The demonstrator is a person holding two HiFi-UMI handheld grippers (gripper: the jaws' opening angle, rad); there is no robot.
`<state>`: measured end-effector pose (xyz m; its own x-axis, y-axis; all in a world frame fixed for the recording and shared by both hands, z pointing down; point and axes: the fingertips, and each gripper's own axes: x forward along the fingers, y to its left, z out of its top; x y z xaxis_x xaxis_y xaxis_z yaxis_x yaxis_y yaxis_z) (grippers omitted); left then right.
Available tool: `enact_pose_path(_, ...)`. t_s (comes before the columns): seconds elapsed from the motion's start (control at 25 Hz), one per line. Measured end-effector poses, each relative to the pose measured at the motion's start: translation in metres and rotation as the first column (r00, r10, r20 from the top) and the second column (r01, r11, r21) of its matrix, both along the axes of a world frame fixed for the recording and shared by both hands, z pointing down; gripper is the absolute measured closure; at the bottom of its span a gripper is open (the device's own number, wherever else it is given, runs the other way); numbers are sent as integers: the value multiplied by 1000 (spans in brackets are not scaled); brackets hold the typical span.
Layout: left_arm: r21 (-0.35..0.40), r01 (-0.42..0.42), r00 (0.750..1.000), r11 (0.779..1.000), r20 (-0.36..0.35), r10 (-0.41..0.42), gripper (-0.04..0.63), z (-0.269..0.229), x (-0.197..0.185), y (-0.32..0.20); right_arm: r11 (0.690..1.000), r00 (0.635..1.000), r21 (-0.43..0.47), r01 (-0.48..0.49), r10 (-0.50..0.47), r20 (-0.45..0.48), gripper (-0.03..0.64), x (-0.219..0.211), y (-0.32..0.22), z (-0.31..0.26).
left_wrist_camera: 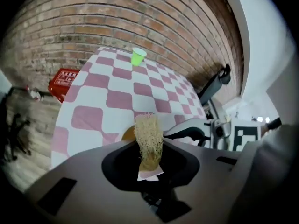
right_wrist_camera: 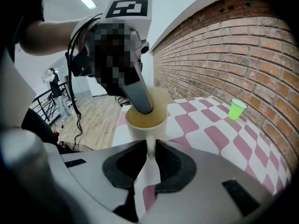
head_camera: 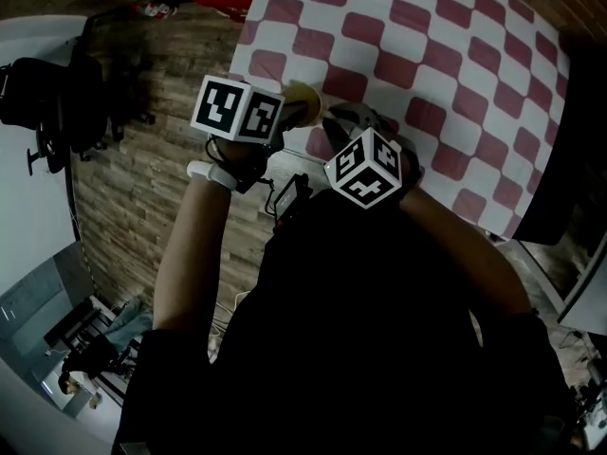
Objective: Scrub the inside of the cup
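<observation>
The fingers of the left gripper [left_wrist_camera: 149,164] are clamping a fibrous loofah scrubber [left_wrist_camera: 148,132], reaching into the cream cup [right_wrist_camera: 145,122]. The fingers of the right gripper [right_wrist_camera: 150,154] are pinching its handle [right_wrist_camera: 150,146].

Both forearms reach forward close together, the left gripper [left_wrist_camera: 150,164] clamped on a fibrous scrubber [left_wrist_camera: 148,136] and angled in toward the right gripper [right_wrist_camera: 150,149], whose jaws pinch the handle of the cup [right_wrist_camera: 145,120], their marker cubes almost side by side.
</observation>
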<state>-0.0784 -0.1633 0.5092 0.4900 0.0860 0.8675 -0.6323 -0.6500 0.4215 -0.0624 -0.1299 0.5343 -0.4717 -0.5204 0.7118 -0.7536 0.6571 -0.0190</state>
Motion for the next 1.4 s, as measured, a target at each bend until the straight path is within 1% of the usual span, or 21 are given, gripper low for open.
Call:
enact_pose_path(0.08, -79, 110, 986, 991, -118, -119, 508, -13, -3, -1, 1000, 1000, -1, 4, -4, 1, 543, 0, 1, 0)
enact_pose_path(0.2, -192, 226, 923, 955, -270, -273, 506, -35, -5, -3, 1000, 1000, -2, 8, -7, 6, 543, 1, 1, 1)
enact_pose_path(0.24, -207, 248, 905, 946, -299, -303, 508, -42, -6, -5, 1000, 1000, -1, 9, -9, 7, 543, 1, 1, 1)
enact_pose_path(0.28, -197, 258, 901, 946, -305, -310, 508, -45, -8, -7, 1000, 1000, 0, 11, -11, 6, 543, 1, 2, 1)
enact_pose_path(0.32, -161, 252, 914, 954, -285, -289, 508, -45, -10, -9, 1000, 1000, -1, 13, -13, 6, 543, 1, 2, 2)
enact_pose_path(0.36, -105, 222, 940, 969, -239, -242, 506, -42, -13, -10, 1000, 1000, -1, 14, -14, 6, 543, 1, 2, 2)
enact_pose_path(0.44, 17, 87, 992, 996, -97, -85, 508, -32, -15, -7, 1000, 1000, -3, 15, -15, 5, 543, 1, 2, 2)
enact_pose_path(0.48, 65, -13, 1000, 998, -18, 14, 506, -26, -14, -3, 1000, 1000, -4, 15, -15, 4, 543, 1, 2, 2)
enact_pose_path(0.52, 101, -121, 992, 988, 57, 116, 506, -21, -10, 2, 1000, 1000, -3, 16, -16, 3, 543, 0, 2, 2)
enact_pose_path(0.56, 123, -224, 970, 967, 124, 209, 506, -15, -5, 6, 1000, 1000, -2, 18, -18, 1, 543, 0, 1, 2)
enact_pose_path(0.6, 135, -305, 942, 943, 185, 278, 506, -7, -1, 8, 1000, 1000, 0, 19, -19, -1, 543, 0, 1, 2)
enact_pose_path(0.64, 137, -356, 917, 925, 244, 316, 508, 2, 1, 7, 1000, 1000, 1, 19, -19, -4, 543, 1, 1, 2)
enact_pose_path(0.72, 105, -383, 877, 918, 353, 326, 506, 18, -7, 6, 1000, 1000, 2, 18, -18, -7, 543, 0, 1, 1)
enact_pose_path(0.8, 95, -375, 863, 922, 398, 310, 508, 28, -11, 6, 1000, 1000, 5, 19, -19, -6, 543, -1, 0, -1)
enact_pose_path(0.88, 127, -381, 854, 916, 428, 296, 506, 28, -12, 4, 1000, 1000, 7, 19, -19, -6, 543, -1, 0, -2)
enact_pose_path(0.96, 192, -399, 841, 896, 466, 275, 506, 20, -15, -3, 1000, 1000, 7, 19, -19, -5, 543, 0, 0, -2)
enact_pose_path(1.0, 229, -404, 840, 886, 477, 259, 506, 13, -16, -6, 1000, 1000, 7, 18, -18, -3, 543, 0, 1, -2)
enact_pose_path(1.12, 322, -390, 863, 863, 456, 219, 506, -16, -15, -7, 1000, 1000, 5, 16, -16, 5, 543, 2, 3, -2)
enact_pose_path(1.24, 362, -404, 865, 840, 451, 222, 506, -31, -15, -4, 1000, 1000, 9, 17, -17, 4, 543, 3, 2, -2)
enact_pose_path(1.28, 350, -404, 865, 845, 446, 229, 506, -28, -15, -3, 1000, 1000, 10, 18, -18, 3, 543, 3, 2, -2)
enact_pose_path(1.4, 272, -381, 872, 884, 423, 246, 506, -1, -12, 1, 1000, 1000, 5, 19, -19, 0, 543, 3, 2, 0)
